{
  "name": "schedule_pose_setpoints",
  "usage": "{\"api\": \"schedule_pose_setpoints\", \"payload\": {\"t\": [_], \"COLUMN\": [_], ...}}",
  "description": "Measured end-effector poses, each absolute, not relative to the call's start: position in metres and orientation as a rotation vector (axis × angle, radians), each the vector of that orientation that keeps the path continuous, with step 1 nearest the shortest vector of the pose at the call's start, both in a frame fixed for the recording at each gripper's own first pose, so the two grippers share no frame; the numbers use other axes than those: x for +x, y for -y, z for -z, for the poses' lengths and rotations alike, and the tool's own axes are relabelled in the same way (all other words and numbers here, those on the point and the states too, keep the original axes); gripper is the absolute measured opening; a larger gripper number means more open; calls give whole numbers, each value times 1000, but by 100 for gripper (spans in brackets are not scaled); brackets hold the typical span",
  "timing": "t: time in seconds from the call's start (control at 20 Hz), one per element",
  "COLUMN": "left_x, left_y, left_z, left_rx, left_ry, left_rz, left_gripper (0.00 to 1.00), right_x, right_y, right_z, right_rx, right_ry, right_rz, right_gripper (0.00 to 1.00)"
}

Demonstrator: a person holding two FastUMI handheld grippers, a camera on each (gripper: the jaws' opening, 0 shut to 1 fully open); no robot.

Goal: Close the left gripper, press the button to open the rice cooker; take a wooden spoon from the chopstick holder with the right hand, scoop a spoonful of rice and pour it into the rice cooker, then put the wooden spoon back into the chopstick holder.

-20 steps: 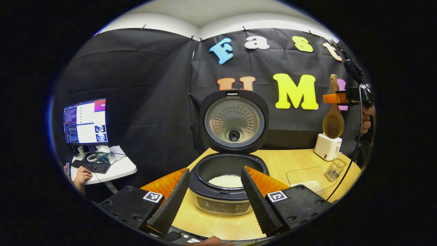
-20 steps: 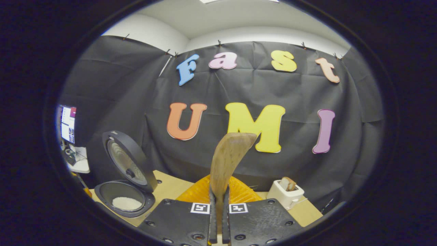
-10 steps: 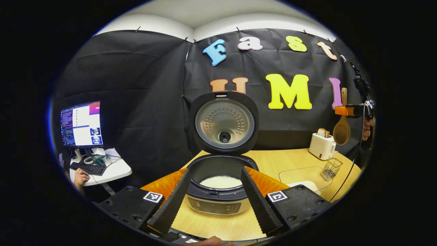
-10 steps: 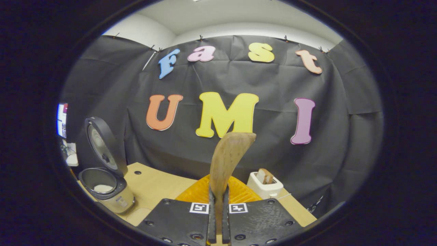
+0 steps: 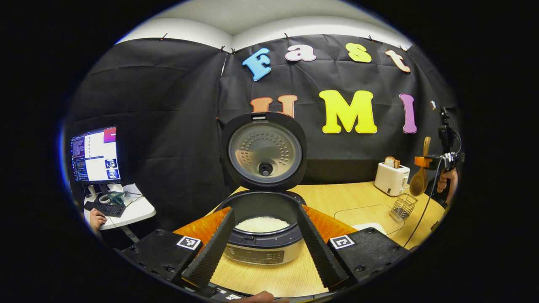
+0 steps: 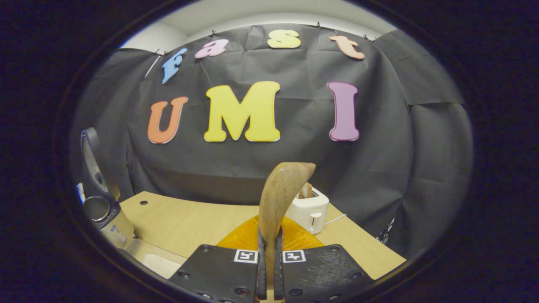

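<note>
The rice cooker (image 5: 263, 235) stands with its lid up and white rice (image 5: 261, 224) in the pot, just beyond my open left gripper (image 5: 263, 246). My right gripper (image 6: 270, 256) is shut on the wooden spoon (image 6: 280, 198), whose bowl rises in front of the camera. In the left gripper view that spoon (image 5: 419, 181) hangs bowl down at the far right, above the wire chopstick holder (image 5: 403, 207). The cooker (image 6: 103, 210) sits at the left edge of the right gripper view.
A white toaster (image 5: 391, 178) holding bread stands at the back right of the wooden table (image 5: 332, 198). A clear tray with rice (image 5: 365, 215) lies beside the holder. A monitor (image 5: 94, 154) and a person's hand (image 5: 96, 219) are at the far left.
The right gripper has carried the spoon rightward and lower, away from the cooker and towards the chopstick holder. The left gripper has drifted slightly and stays open.
</note>
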State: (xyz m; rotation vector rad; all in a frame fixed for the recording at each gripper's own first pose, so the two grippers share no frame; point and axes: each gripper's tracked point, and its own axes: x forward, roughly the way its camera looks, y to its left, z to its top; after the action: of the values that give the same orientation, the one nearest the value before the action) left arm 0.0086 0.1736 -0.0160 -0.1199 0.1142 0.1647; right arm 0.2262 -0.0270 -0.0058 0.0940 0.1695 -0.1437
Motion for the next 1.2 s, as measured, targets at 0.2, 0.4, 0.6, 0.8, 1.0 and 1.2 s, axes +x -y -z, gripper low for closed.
{"api": "schedule_pose_setpoints", "payload": {"t": [0.2, 0.4, 0.6, 0.8, 1.0, 1.2], "left_x": [11, 11, 12, 11, 10, 10], "left_y": [-167, -171, -175, -169, -163, -154], "left_z": [14, 18, 18, 15, 10, 3], "left_rx": [-110, -118, -126, -123, -118, -124], "left_ry": [-109, -116, -120, -110, -95, -76], "left_rz": [-150, -153, -162, -158, -151, -132], "left_gripper": [95, 95, 95, 95, 95, 95], "right_x": [242, 249, 246, 241, 230, 205], "right_y": [38, 36, 29, 40, 54, 64], "right_z": [33, 52, 56, 55, 50, 42], "right_rx": [163, 194, 245, 253, 229, 210], "right_ry": [-208, -274, -291, -290, -263, -221], "right_rz": [166, 179, 151, 188, 214, 237], "right_gripper": [7, 8, 31, 46, 74, 87]}}
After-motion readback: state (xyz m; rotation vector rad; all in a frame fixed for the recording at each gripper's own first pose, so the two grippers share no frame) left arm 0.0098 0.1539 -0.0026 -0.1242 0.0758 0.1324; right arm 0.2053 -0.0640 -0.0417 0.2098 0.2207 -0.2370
